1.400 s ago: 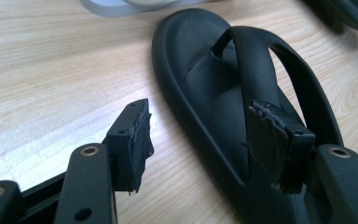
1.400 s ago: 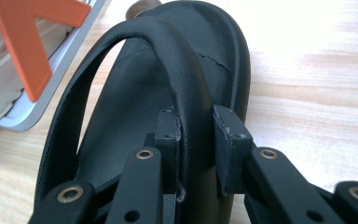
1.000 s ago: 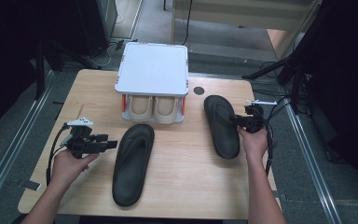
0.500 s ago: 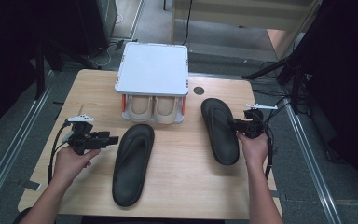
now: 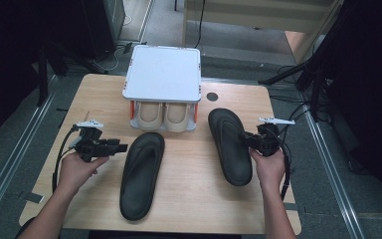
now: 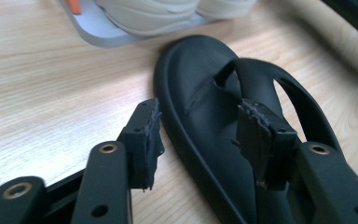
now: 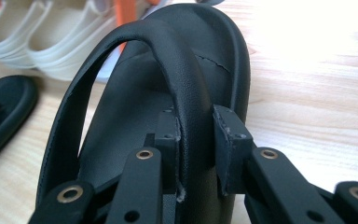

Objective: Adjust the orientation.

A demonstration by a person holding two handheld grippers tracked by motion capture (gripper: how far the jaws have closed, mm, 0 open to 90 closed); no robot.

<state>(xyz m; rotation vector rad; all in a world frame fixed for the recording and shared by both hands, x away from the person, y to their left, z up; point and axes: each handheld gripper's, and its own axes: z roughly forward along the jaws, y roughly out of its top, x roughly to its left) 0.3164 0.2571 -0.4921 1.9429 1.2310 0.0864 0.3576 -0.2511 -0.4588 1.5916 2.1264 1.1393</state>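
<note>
The right gripper (image 5: 251,141) covers part of the right sandal's (image 5: 230,144) strap, so the pads' contact there is too small to read from above. The white shelf (image 5: 163,74) hides most of the beige shoes (image 5: 161,115). In the left gripper view the left sandal's (image 6: 223,126) heel is cut off

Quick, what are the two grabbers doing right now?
Left gripper: open, jaws just been closing around the edge of the left sandal, not pressing it yet.
Right gripper: shut on the right sandal's strap.
</note>
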